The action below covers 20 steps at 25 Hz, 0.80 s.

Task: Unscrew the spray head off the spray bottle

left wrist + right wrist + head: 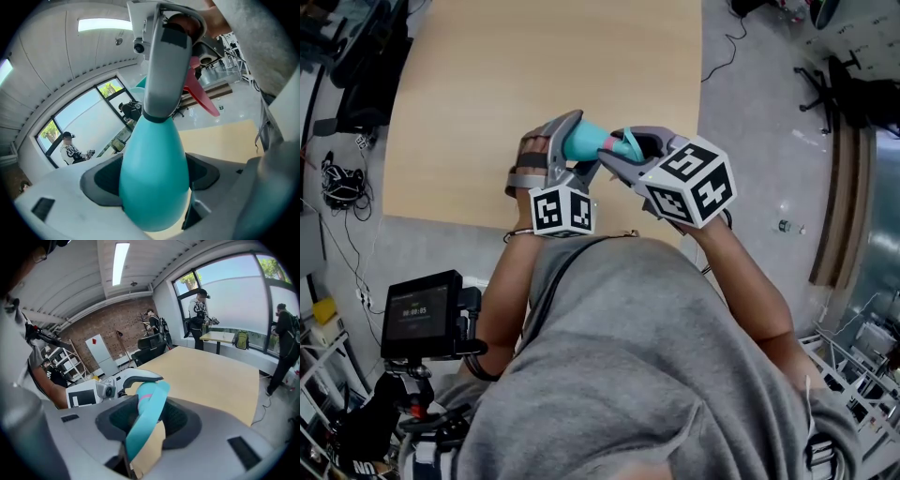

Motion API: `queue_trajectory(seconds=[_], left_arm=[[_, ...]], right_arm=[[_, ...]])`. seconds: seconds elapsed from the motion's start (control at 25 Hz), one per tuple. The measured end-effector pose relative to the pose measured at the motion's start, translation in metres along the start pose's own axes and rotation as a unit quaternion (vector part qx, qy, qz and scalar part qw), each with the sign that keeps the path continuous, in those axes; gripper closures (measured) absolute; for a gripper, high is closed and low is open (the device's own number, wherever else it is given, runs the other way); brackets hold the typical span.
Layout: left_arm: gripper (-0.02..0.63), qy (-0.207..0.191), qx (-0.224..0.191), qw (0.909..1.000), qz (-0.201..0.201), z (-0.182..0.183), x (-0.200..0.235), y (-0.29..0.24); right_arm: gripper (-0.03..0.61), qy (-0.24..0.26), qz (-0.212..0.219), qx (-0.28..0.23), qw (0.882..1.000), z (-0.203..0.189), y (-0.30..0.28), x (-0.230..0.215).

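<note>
While a person holds both tools above the wooden table (544, 84), the left gripper (152, 180) clamps its jaws against the sides of the teal spray bottle (583, 141), gripping the rounded body at a moderate width. The right gripper (149, 418) is drawn narrow on the teal spray head (626, 143), which sits between its dark pads. A pink trigger (201, 96) juts from the head. The bottle lies nearly level in mid-air, clear of the table.
</note>
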<state>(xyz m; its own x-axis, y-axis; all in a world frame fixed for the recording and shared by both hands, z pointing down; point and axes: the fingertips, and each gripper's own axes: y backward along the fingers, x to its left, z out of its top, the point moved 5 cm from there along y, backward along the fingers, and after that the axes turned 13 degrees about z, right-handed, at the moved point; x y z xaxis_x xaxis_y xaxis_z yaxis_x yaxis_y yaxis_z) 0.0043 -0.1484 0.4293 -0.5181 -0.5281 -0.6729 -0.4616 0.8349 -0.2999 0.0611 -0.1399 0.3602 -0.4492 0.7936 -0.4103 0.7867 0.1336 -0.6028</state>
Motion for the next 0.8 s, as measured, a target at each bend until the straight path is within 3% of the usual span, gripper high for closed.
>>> queue_trajectory(seconds=[0.32,0.44,0.52,0.6,0.64,0.8], left_arm=[[0.227,0.028,-0.039,0.9977,-0.047,0.011,0.009,0.007],[0.227,0.070,-0.049,0.9927,-0.086,0.012,0.008,0.009],[0.229,0.099,-0.061,0.9849,-0.128,0.011,0.003,0.012],[0.229,0.118,-0.076,0.9743,-0.176,0.012,-0.001,0.019],[0.228,0.123,-0.087,0.9679,-0.201,0.012,-0.004,0.023],[0.229,0.129,-0.125,0.9402,-0.289,0.014,-0.013,0.038]], right_arm=[[0.431,0.069,0.020,0.038,0.997,0.009,0.011,0.003],[0.431,0.129,0.023,0.064,0.989,0.016,0.011,0.010],[0.434,0.188,0.031,0.092,0.977,0.016,0.010,0.019],[0.434,0.268,0.051,0.126,0.954,0.012,0.009,0.029],[0.434,0.319,0.065,0.145,0.934,0.008,0.010,0.035],[0.434,0.512,0.120,0.205,0.826,-0.007,0.013,0.053]])
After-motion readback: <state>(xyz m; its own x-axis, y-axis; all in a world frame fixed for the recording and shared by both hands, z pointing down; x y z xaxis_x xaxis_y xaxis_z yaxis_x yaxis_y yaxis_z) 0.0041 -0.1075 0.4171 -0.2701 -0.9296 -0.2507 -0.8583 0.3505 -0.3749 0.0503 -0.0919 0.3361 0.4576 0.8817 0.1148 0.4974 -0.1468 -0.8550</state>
